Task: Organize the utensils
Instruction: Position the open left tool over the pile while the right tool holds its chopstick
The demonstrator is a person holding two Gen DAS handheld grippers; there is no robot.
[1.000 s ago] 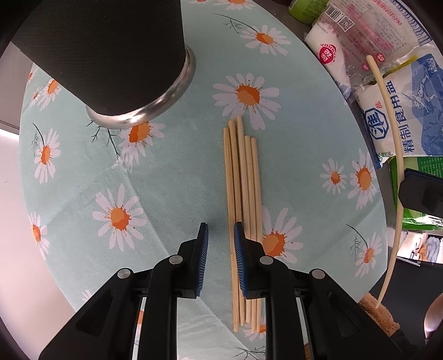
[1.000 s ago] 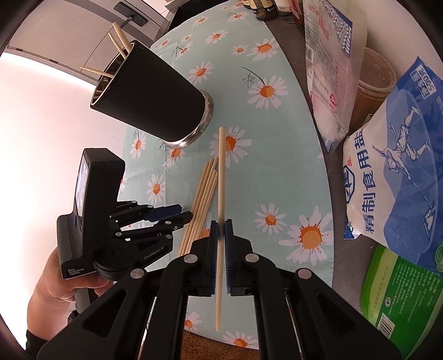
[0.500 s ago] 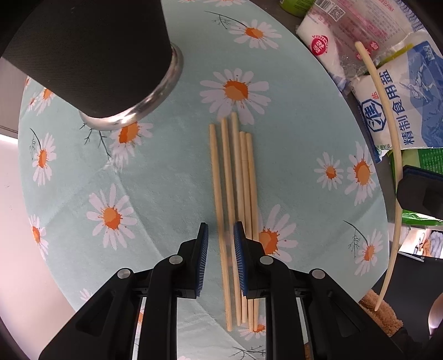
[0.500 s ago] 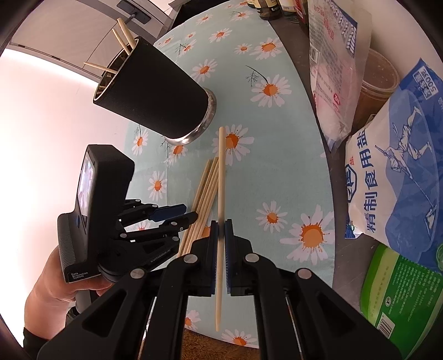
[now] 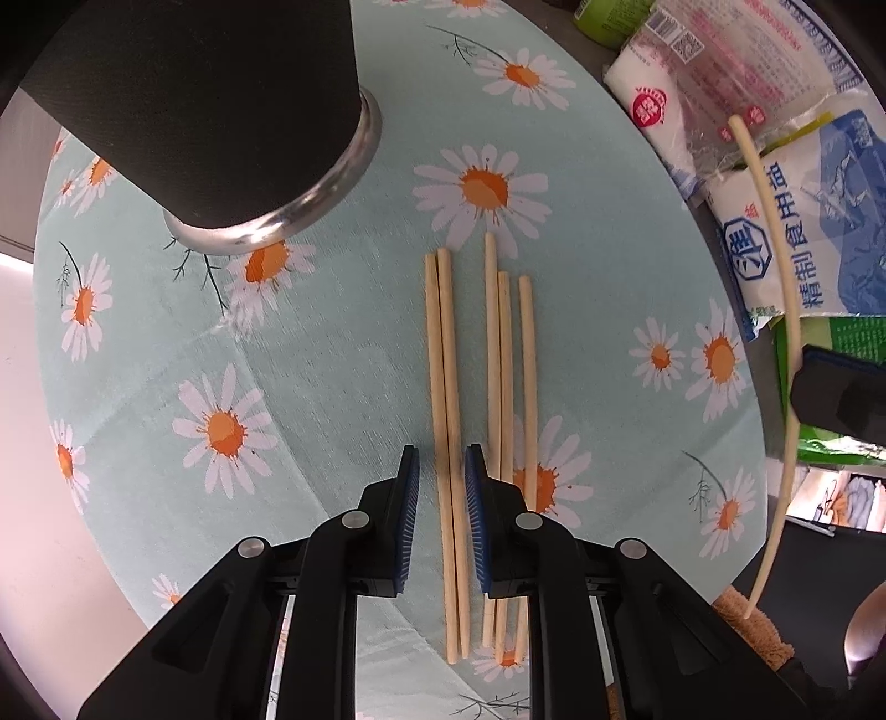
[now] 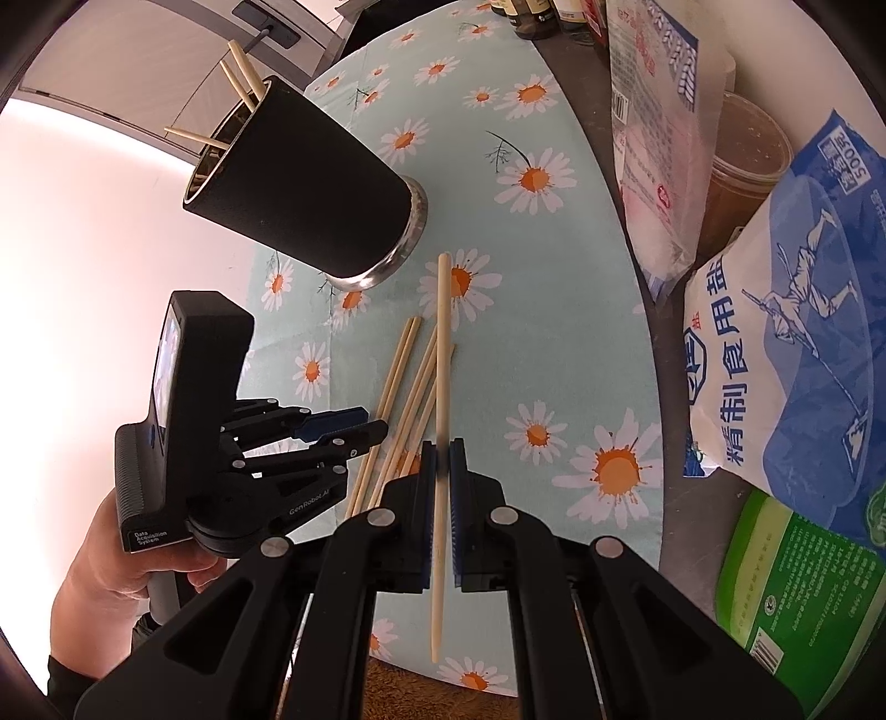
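Several wooden chopsticks (image 5: 501, 387) lie side by side on the daisy tablecloth (image 5: 332, 343). My left gripper (image 5: 442, 487) is open, its jaws on either side of the two leftmost chopsticks (image 5: 446, 399). A black utensil cup (image 5: 221, 111) with a metal base stands at the far left; in the right wrist view the cup (image 6: 302, 183) holds a few chopsticks. My right gripper (image 6: 437, 471) is shut on one chopstick (image 6: 441, 387), held above the table. That held chopstick (image 5: 775, 310) shows at the right of the left wrist view. The left gripper (image 6: 354, 429) also shows in the right wrist view.
Plastic bags of salt (image 6: 786, 354) and other groceries (image 6: 653, 111) crowd the right edge beyond the cloth. A green package (image 6: 803, 592) lies at the near right. Bottles (image 6: 542, 16) stand at the far end. The table edge runs along the left.
My left gripper has shifted right, so two chopsticks now lie between its jaws, split off from the other three. The right gripper has lifted slightly with its chopstick.
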